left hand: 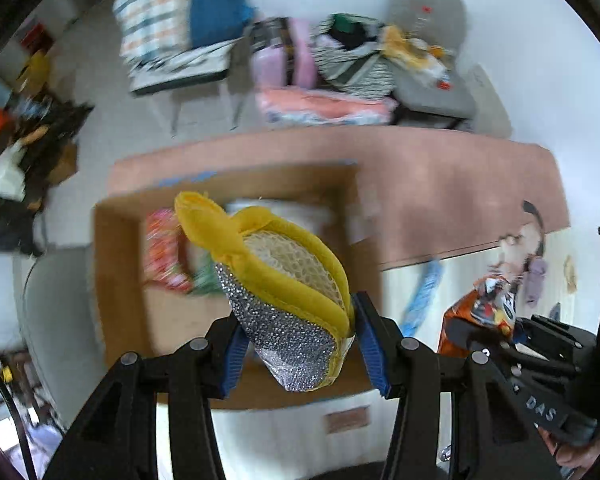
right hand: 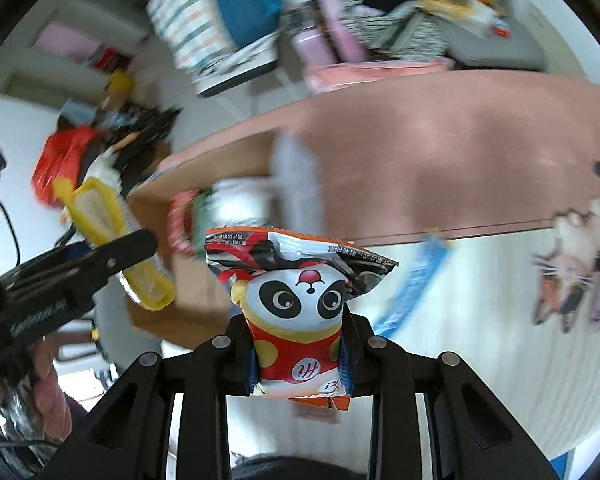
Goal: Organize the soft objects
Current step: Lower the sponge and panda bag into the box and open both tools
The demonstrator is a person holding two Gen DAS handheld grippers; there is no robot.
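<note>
**A:** What does the left gripper [left hand: 300,344] have?

**B:** A scrub sponge [left hand: 288,300], yellow trim, mesh top, silver glitter underside. The jaws are closed narrow on its lower end, so most of it sticks out past the blue pads, at the centre of the left view above the cardboard box [left hand: 120,280]. I'd judge it light and squashy; pinching the yellow edge is probably surer than the glitter face, which looks slick.

**A:** And the right gripper [right hand: 300,364]?

**B:** Its jaws are clamped on a panda snack bag [right hand: 296,304] by its lower half, at the centre of the right view. Likely light, puffed with air, crinkly foil, so it could slide or burst under a hard squeeze; the sealed seam seems safest.

**A:** The surface?

**B:** A white bed [right hand: 480,340] at lower right, with a blue wrapper [right hand: 416,288] and a cat toy [right hand: 572,264] at the right edge. A pinkish blanket [right hand: 440,148] lies across the middle. The box already holds a few packets. Clutter fills the floor at the top and left; everything's motion-blurred.
</note>
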